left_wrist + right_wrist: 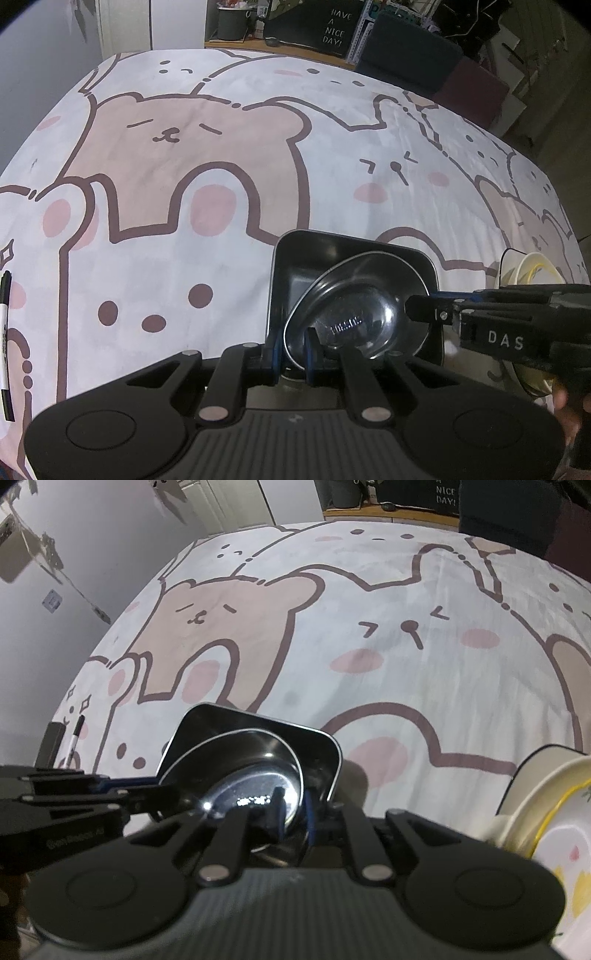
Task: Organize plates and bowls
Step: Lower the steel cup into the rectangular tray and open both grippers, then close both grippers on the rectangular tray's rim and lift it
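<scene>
Both tongs are seen at a round steel bowl (354, 306) that sits tilted inside a black square tray (291, 266) on a counter covered with a bear-print cloth (221, 155). Left tongs (291, 350) are nearly closed, with the near rim of the bowl clamped between the blue-edged fingers (309, 354). Right tongs (293, 812) are set narrowly over the bowl's rim on the opposite side; the rim lies between the fingers, but whether the pads press on it cannot be told. In the left wrist view the right tongs are seen entering from the right, their tip at the bowl's edge. In the right wrist view the left tongs are seen reaching in from the left to the same bowl. A stack of cream dishes with a yellow line (546, 812) is noted to the right of the tray, apart from it. A marker pen (75, 738) is observed lying on the cloth to the left, well apart from the tray.
</scene>
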The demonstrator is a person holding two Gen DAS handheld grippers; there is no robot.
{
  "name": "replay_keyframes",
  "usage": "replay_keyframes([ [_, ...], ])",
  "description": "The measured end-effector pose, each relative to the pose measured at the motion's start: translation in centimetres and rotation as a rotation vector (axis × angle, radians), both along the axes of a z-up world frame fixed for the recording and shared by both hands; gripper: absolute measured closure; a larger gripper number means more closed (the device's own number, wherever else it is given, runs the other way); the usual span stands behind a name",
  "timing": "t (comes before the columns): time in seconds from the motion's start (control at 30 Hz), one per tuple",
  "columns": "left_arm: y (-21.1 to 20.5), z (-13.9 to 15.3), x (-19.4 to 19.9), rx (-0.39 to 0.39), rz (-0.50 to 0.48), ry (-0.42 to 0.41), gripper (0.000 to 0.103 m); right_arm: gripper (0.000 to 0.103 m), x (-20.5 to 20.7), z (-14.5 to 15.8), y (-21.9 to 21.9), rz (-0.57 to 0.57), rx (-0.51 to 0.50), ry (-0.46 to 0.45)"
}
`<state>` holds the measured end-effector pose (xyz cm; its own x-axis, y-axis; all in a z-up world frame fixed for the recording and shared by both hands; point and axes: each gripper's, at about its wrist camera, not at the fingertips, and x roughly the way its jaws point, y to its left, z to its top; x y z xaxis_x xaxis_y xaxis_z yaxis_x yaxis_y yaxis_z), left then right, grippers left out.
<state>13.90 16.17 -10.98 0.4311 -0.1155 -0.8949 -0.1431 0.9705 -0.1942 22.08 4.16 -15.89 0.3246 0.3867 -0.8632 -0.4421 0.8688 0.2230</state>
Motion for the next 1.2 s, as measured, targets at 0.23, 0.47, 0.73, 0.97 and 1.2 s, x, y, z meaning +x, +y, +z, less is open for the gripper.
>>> replay_keyframes([
  [0.23,0.1,-0.1,-0.1,-0.005,0.002,0.002,0.091,0.084,0.2,0.3,-0.5,-0.015,0.029,0.015],
  [0.47,0.2,0.0,-0.1,-0.017,0.005,-0.001,0.091,0.073,0.2,0.5,-0.6,-0.014,0.055,0.028],
  [0.73,0.3,0.7,-0.4,-0.032,0.007,-0.013,0.088,0.063,0.0,1.1,-0.9,-0.022,0.075,0.016],
  [0.97,0.3,2.2,-0.8,-0.018,-0.009,-0.053,0.078,0.049,-0.7,2.4,-1.4,-0.024,0.099,-0.009],
  [1.2,1.9,3.7,-0.4,0.042,-0.025,-0.121,0.016,0.000,-1.5,3.8,-3.0,-0.061,0.130,-0.061],
])
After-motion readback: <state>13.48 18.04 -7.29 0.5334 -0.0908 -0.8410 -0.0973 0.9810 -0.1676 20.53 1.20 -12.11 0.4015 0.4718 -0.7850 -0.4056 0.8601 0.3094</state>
